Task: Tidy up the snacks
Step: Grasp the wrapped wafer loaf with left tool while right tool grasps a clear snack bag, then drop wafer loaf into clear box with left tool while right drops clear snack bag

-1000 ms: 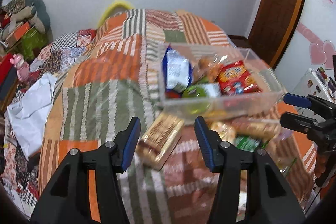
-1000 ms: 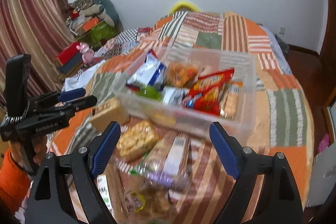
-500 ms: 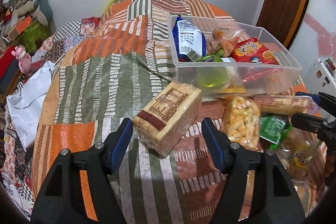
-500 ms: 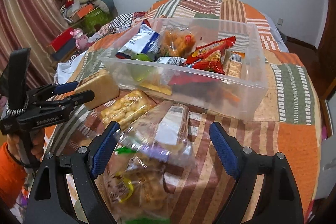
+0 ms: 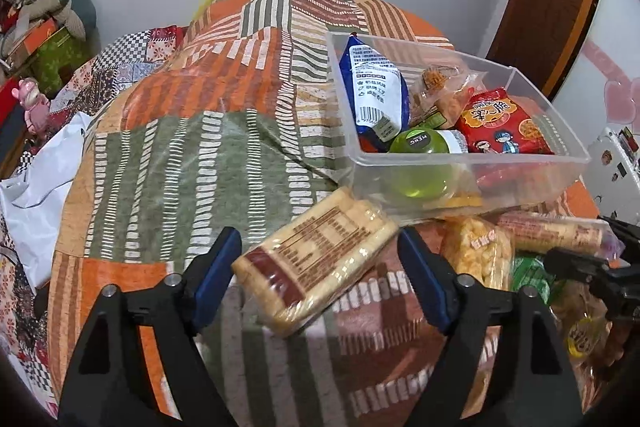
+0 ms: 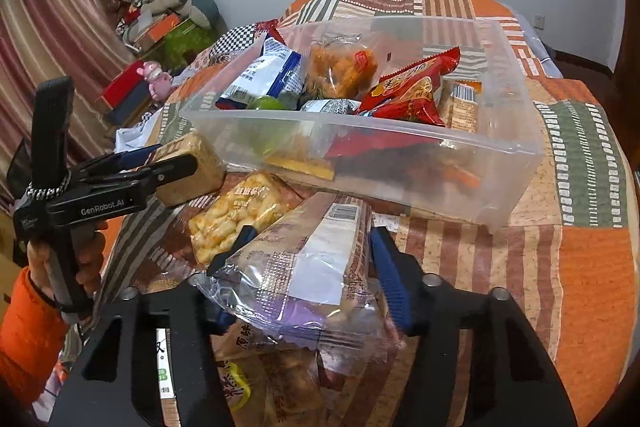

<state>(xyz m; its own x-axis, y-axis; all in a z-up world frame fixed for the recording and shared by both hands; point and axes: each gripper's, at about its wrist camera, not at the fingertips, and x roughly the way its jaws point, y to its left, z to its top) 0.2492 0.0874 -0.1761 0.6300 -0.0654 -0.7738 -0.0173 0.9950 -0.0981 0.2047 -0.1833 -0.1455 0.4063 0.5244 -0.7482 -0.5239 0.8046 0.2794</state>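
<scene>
Left wrist: our left gripper (image 5: 320, 267) is open around the cracker pack (image 5: 316, 267) on the bed; the half-filled bin (image 5: 472, 163) lies ahead-right.

Right wrist: our right gripper (image 6: 308, 255) seems closed on the clear-wrapped biscuit pack (image 6: 312, 267); several snacks remain outside.

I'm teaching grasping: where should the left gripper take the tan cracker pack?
Grip the tan rectangular cracker pack across its short width, mid-length, coming from the near side. It lies flat and diagonal between the open left gripper fingers, long sides facing them.
</scene>
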